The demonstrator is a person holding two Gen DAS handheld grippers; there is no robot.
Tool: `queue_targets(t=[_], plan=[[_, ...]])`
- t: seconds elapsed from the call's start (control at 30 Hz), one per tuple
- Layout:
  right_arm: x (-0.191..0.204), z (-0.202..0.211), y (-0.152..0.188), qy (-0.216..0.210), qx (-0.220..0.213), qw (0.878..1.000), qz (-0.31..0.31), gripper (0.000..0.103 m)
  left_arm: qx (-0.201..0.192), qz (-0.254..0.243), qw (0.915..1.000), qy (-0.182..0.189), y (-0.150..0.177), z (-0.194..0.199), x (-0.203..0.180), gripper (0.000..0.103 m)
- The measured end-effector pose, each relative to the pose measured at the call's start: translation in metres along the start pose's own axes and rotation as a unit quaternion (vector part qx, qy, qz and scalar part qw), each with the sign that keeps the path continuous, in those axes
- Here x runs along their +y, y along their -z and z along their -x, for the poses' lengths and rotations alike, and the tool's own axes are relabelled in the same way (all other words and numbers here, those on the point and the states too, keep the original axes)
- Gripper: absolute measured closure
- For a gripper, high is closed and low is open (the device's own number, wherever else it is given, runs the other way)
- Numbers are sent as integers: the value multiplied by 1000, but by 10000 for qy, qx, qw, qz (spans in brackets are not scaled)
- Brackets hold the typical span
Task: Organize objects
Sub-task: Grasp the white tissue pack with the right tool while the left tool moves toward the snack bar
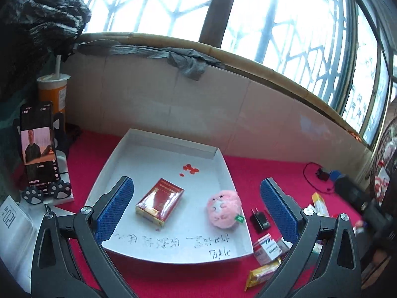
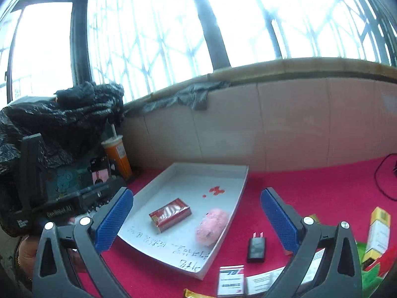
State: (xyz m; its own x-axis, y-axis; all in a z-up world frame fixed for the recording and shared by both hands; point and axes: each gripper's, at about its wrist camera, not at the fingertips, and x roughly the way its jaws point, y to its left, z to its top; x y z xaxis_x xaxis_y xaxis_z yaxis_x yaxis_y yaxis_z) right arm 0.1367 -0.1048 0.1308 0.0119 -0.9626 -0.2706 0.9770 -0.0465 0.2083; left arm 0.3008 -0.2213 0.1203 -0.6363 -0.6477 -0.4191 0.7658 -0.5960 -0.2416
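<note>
- Objects for sorting sit in and around a shallow white tray [image 1: 129, 149] on a red cloth [image 1: 273, 171]; inside it lie a red cigarette pack [image 1: 160, 202] near the middle and a pink plush toy [image 1: 224, 208] against the tray's right wall, well apart from each other.
- Left of the tray, the left wrist view alone shows a phone [image 1: 38, 146] propped upright on a paw-print stand, its screen lit; an orange cup [image 1: 53, 92] with a straw stands behind it. In the right wrist view the phone is largely hidden behind the left gripper's body.
- Left gripper [image 1: 197, 206]: jaws spread wide, nothing between the pads; its blue fingers [image 1: 116, 206] frame the tray from above, pointing somewhat downward.
- Right gripper [image 2: 197, 221]: jaws likewise fully apart and empty, aimed more level. Its view catches the left gripper's black body at the left edge with a hand [image 2: 27, 250] beneath it.
- Just right of the tray lies a black charger plug [image 2: 256, 248], beside a white and blue box [image 2: 230, 280] and a gold wrapper [image 1: 263, 273].
- Further right, only the right wrist view clearly shows a yellow-topped carton [image 2: 377, 236] standing tilted.
- Behind everything, a cardboard wall [image 1: 173, 104] with a grey rag [image 1: 188, 62] draped over it, below bright windows.
</note>
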Motion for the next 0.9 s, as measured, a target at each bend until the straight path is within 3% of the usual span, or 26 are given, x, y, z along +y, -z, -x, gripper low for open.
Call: queue_targets(t=[0.17,0.3,0.47,0.6,0.77,0.9], plan=[[-32,61,-7,203,-334,9987,-330,0,470,-830,9932,668,23,-11,-45,0],[-57,105,5,444,-324,9974,-463,0,1058,-1516,9774,1021,53,-24,-73,0],[-94,144,32,707,-79,9936,-880,0,1533,-1841,9611,1377,86,-33,-94,0],[-101,132,59,670,542,9923,-892,0,1916,-1918,9511,1479,101,-45,-104,0],[-74,96,75,473,1088,9927,-194,4,2036,-2491,9374,1335,113,-53,-114,0],[-50,64,80,308,1445,9882,401,27,2100,-2383,9382,1378,114,-51,-106,0]])
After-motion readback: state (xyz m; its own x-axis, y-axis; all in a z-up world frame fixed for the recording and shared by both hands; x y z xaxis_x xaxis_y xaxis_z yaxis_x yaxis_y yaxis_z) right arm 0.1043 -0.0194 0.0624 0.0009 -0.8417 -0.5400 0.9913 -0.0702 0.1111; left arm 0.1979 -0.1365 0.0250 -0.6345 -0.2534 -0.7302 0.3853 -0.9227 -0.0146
